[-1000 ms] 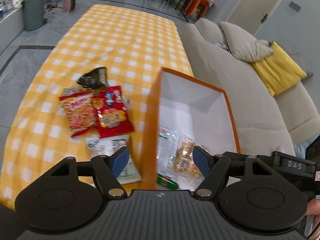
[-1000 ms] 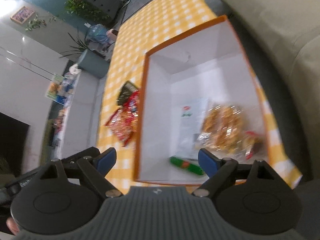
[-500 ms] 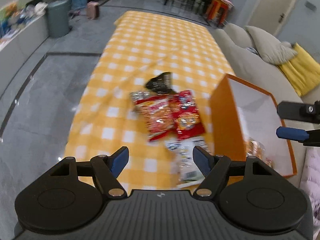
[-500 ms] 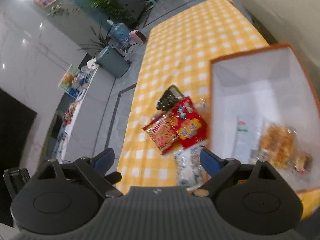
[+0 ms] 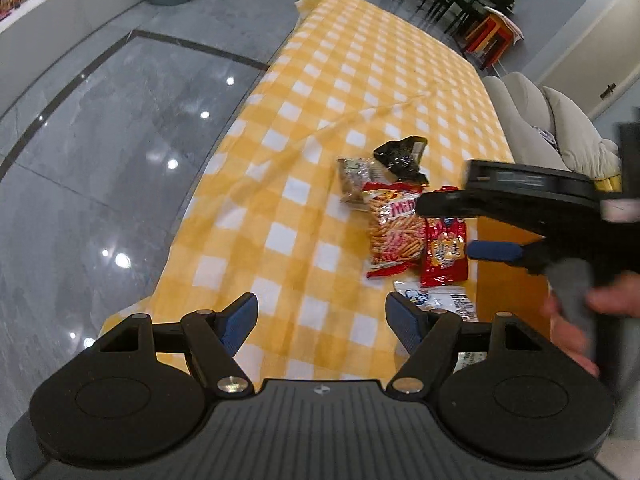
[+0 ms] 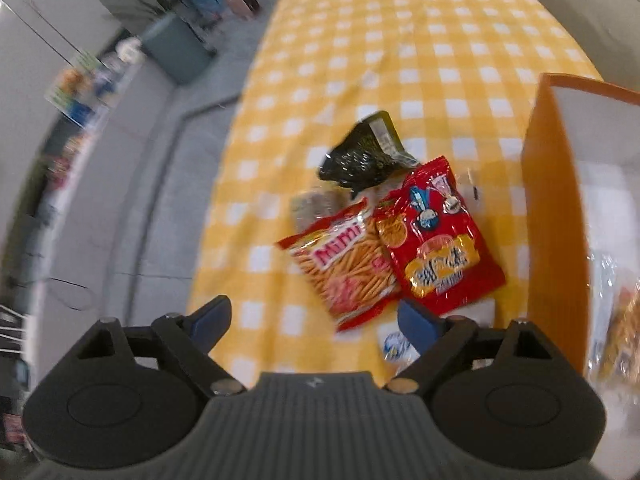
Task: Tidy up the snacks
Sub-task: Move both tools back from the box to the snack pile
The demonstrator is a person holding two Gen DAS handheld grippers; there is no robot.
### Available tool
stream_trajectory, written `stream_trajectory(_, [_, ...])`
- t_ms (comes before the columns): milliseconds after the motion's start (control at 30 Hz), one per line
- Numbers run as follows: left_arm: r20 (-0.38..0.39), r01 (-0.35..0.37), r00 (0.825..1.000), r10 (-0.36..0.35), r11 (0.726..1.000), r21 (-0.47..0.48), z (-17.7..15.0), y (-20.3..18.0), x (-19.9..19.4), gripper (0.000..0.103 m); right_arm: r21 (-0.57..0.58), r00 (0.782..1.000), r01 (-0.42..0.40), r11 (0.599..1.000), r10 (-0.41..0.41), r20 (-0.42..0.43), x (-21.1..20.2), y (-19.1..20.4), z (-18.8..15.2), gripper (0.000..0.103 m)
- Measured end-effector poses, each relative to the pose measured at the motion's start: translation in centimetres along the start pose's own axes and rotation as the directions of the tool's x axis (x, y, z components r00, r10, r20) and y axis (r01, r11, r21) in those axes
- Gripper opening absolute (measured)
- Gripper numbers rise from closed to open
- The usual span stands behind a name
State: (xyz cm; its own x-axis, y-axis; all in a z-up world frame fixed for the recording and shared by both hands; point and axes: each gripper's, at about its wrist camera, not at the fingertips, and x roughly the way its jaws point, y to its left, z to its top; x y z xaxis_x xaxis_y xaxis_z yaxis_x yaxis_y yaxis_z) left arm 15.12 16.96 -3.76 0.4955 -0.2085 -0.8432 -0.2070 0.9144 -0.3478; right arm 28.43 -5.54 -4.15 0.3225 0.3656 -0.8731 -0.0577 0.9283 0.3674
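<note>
Snacks lie in a pile on the yellow checked tablecloth (image 5: 304,152): a red stick-snack bag (image 5: 394,236) (image 6: 346,264), a red bag with a cartoon (image 5: 446,252) (image 6: 438,240), a black packet (image 5: 402,158) (image 6: 364,158), a brownish packet (image 5: 352,178) and a white packet (image 5: 438,300). The orange box (image 6: 554,216) stands right of them, with snacks inside. My left gripper (image 5: 322,322) is open and empty, near the table's front edge. My right gripper (image 6: 314,320) is open and empty, just above the pile; it also shows in the left wrist view (image 5: 520,200).
A grey sofa (image 5: 548,120) runs along the table's right side. Grey tiled floor (image 5: 100,152) lies to the left, with a bin (image 6: 176,52) and a low counter beyond. Chairs and a stool (image 5: 490,36) stand past the far end.
Both grippers have swung left, away from the box. The left one now looks over the table's left part and floor. The right one moved from over the box to the snack pile.
</note>
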Motion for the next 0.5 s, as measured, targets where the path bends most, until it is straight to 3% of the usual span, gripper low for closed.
stream_trajectory(133, [-0.009, 0.015, 1.0, -0.015, 0.999, -0.029, 0.2, 1.1, 0.4, 0.086, -0.001, 0.995, 0.099, 0.995, -0.099, -0.03, 4.1, 0.2, 1.2, 0.08])
stream_trajectory(500, [-0.065, 0.021, 0.998, -0.026, 0.996, -0.088, 0.4, 2.6, 1.9, 0.086, -0.126, 0.982, 0.184, 0.975, -0.188, -0.019, 8.8, 2.2, 1.5, 0.082])
